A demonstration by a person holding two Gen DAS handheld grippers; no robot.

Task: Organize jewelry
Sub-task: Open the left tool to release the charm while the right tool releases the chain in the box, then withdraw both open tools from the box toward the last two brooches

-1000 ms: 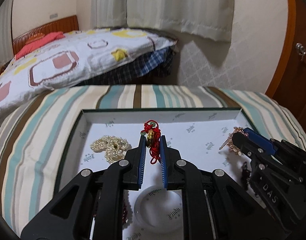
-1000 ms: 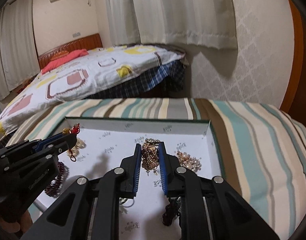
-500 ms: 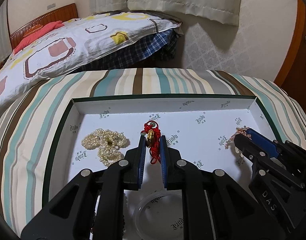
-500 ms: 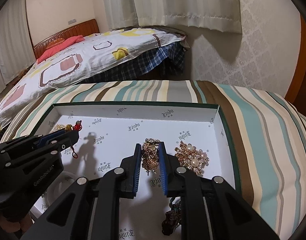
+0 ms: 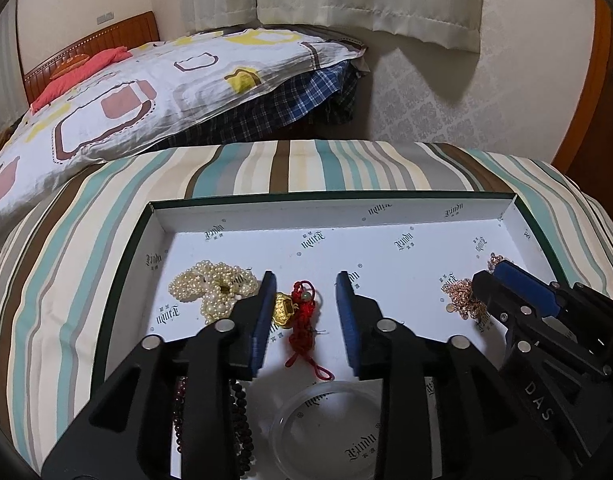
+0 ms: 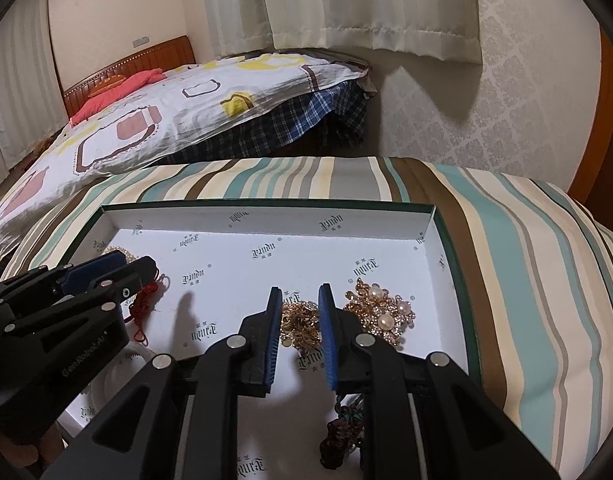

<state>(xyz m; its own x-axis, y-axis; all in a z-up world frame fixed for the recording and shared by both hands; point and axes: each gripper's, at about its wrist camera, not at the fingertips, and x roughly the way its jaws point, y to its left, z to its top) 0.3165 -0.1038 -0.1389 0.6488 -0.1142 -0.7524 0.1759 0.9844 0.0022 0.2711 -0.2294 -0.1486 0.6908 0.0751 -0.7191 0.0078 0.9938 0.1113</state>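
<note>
A shallow white box lid (image 5: 346, 208) with a green rim lies on a striped cloth. My left gripper (image 5: 305, 280) is open, and a red cord charm with a gold pendant (image 5: 296, 314) lies on the lid floor between its fingers. My right gripper (image 6: 299, 295) is partly open, and a gold chain (image 6: 300, 324) lies in a heap between its fingers. The right gripper also shows at the right of the left wrist view (image 5: 494, 276). The left gripper shows at the left of the right wrist view (image 6: 134, 266).
In the lid lie a pearl strand (image 5: 210, 286), a clear bangle (image 5: 326, 424), dark red beads (image 5: 238, 412), a gold and pearl brooch (image 6: 380, 314) and a dark tassel piece (image 6: 342, 432). A bed (image 5: 146, 80) stands behind, a wooden door (image 5: 598, 80) at the right.
Both grippers have opened. The red charm and the gold chain, held a second ago, now lie on the lid floor between the fingers.
</note>
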